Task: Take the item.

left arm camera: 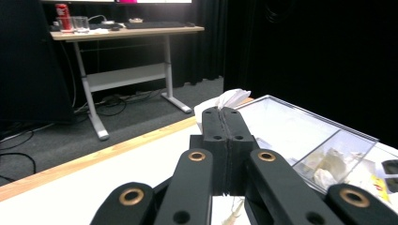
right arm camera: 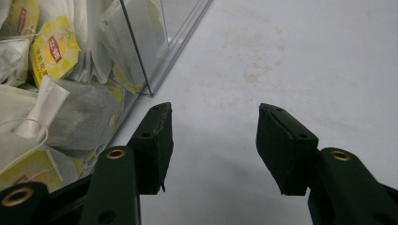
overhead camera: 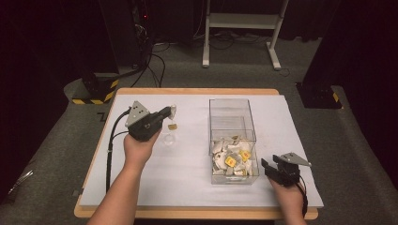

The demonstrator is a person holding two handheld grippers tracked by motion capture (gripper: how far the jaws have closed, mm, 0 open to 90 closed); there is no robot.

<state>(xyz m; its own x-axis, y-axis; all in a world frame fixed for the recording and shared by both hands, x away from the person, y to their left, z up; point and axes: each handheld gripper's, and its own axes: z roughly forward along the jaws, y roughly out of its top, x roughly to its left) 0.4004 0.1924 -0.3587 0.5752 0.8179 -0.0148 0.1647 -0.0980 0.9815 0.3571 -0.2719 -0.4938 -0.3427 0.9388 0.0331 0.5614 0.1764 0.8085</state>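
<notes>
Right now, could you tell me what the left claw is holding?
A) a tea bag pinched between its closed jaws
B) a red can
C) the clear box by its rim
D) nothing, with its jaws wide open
A: the left claw has its jaws shut on a white tea bag, whose yellow tag dangles below, well apart from the clear box.

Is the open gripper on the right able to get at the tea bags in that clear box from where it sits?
Probably yes. The right gripper rests open beside the clear box, whose top looks open. The near wall stands between it and the tea bags, so it would likely have to lift over the rim first.
</notes>
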